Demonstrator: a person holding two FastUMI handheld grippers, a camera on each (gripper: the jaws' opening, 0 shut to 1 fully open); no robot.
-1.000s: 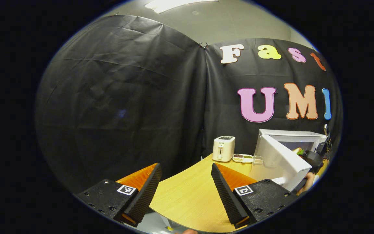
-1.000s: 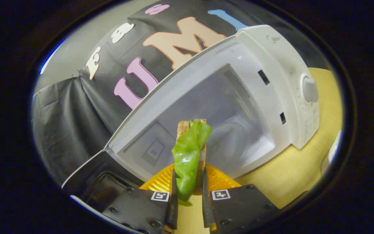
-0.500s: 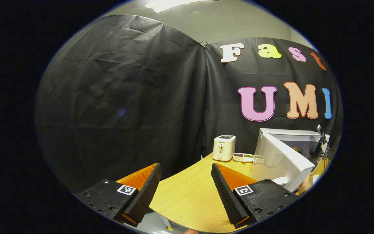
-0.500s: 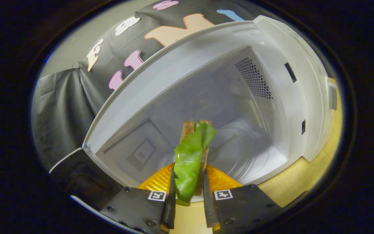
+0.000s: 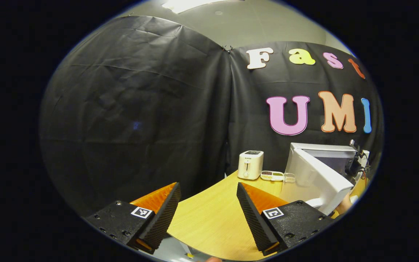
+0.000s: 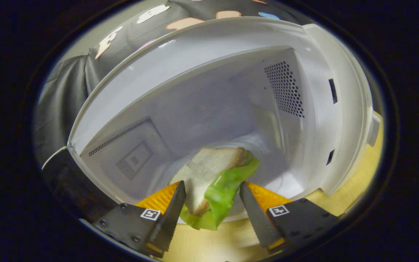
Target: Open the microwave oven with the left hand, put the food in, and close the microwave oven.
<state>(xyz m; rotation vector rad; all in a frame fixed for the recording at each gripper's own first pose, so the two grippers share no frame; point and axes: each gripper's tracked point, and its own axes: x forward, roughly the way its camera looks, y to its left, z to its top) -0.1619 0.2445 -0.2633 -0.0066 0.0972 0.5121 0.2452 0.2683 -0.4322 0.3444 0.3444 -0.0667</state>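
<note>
Light wooden worktop [image 5: 213,218] against black cloth wall, w/ white toaster [image 5: 250,165] at rear. Microwave [image 6: 231,72] door [image 5: 316,174] open. Sandwich [image 6: 213,178] w/ lettuce lies tilted at cavity mouth, long axis pointing inward, between parted fingers of right hand-held gripper [image 6: 212,203]. Left hand-held gripper [image 5: 206,209]: open, empty.

black screwed hand-held gripper [image 5: 206,214] bodies, square markers
</note>
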